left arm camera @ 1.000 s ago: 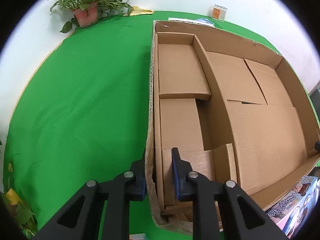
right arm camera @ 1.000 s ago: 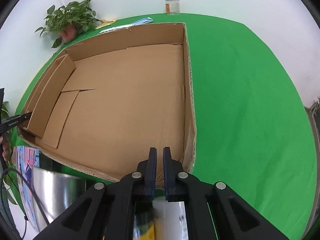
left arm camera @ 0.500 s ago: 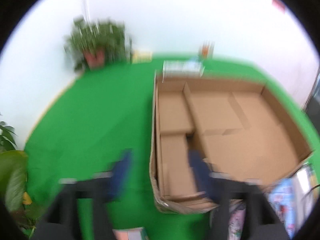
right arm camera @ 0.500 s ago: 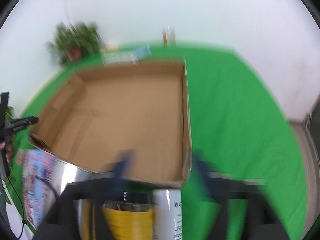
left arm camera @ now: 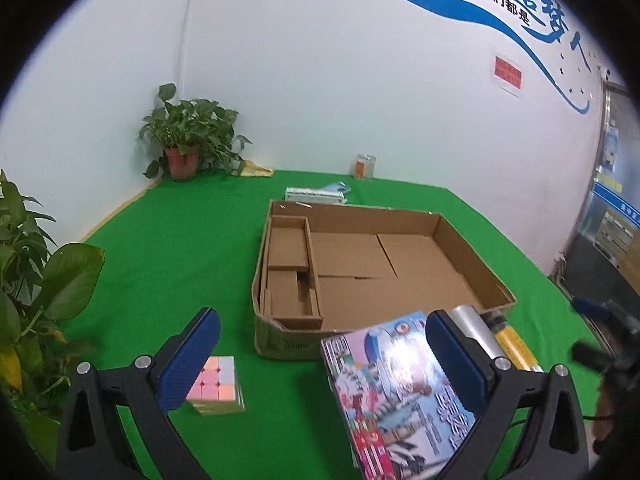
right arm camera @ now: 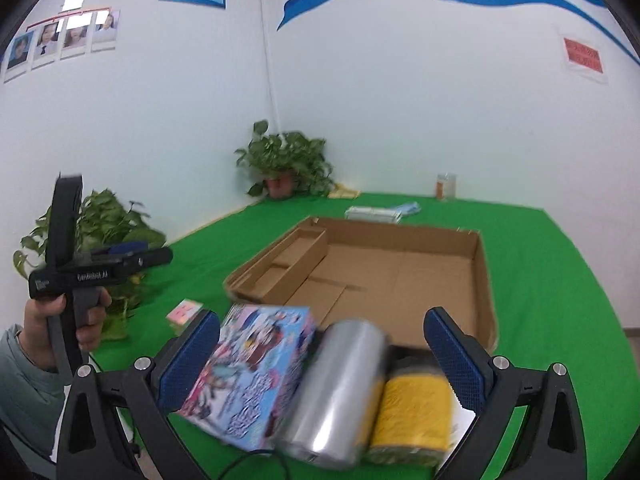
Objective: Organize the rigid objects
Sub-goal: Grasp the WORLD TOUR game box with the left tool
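A shallow cardboard box (left arm camera: 400, 264) is seen lying open on the green worktop (left arm camera: 180, 248), with a narrow divided compartment (left arm camera: 290, 268) along its left side and nothing inside it. Just in front of its near wall a colourful printed carton (left arm camera: 392, 384) is lying on the cloth, and beside that, to its right, a silver cylinder (right arm camera: 340, 392) and a yellow container (right arm camera: 412, 412) are lying side by side, their far ends close to the box wall. A pastel puzzle cube (left arm camera: 216, 380) is set apart on the cloth, to the left of the box's near corner.

The left tongs (left arm camera: 320, 360) are held spread wide above the cloth, their jaws having just been opening; nothing is gripped, though the carton is seen between and beyond the blue pads (left arm camera: 192, 360). The right tongs (right arm camera: 320, 360) are likewise held wide, nothing pressed by their pads, with the carton, cylinder and yellow container seen framed between the fingers. In the right wrist view the left tongs are seen raised at the left edge, gripped by a hand (right arm camera: 60, 324) in a pale sleeve.

Behind the box a flat white packet (left arm camera: 316, 194) and a small glass jar (left arm camera: 365, 167) are placed near the wall. A potted plant (left arm camera: 188, 140) is set in the far corner, and another leafy plant (left arm camera: 36, 280) at the worktop's left edge.
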